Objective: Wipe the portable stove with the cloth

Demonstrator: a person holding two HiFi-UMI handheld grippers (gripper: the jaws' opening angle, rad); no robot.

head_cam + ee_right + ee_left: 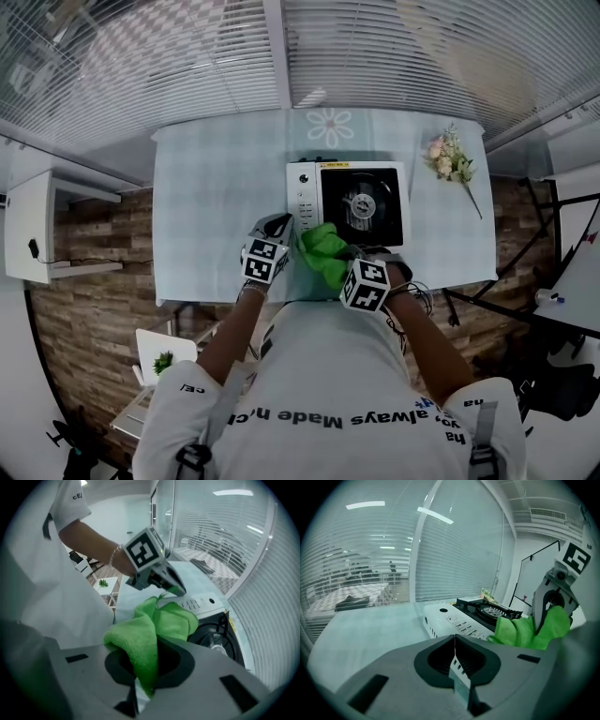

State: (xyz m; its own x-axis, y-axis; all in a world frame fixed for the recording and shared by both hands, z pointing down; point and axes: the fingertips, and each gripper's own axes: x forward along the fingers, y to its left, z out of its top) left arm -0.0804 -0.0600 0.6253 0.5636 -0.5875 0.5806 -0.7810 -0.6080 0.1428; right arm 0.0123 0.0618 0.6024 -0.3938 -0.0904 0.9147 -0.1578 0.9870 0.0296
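Note:
The portable stove (349, 202) sits in the middle of the table, white with a black burner top (218, 637). A bright green cloth (324, 253) is bunched over the stove's near left corner. My right gripper (145, 667) is shut on a fold of the cloth (140, 644), seen at the stove's front edge in the head view (351, 255). My left gripper (279, 225) hovers just left of the cloth by the stove's control panel (461, 623). Its jaws (454, 641) are shut with nothing between them. The left gripper view shows the cloth (525, 631) hanging from the right gripper (553, 599).
A pale checked tablecloth (216, 206) covers the table. A sprig of pink flowers (452, 161) lies at the table's right end. Window blinds (394, 47) run behind the table. A white shelf (33, 225) stands to the left, and a small potted plant (164, 361) sits low beside me.

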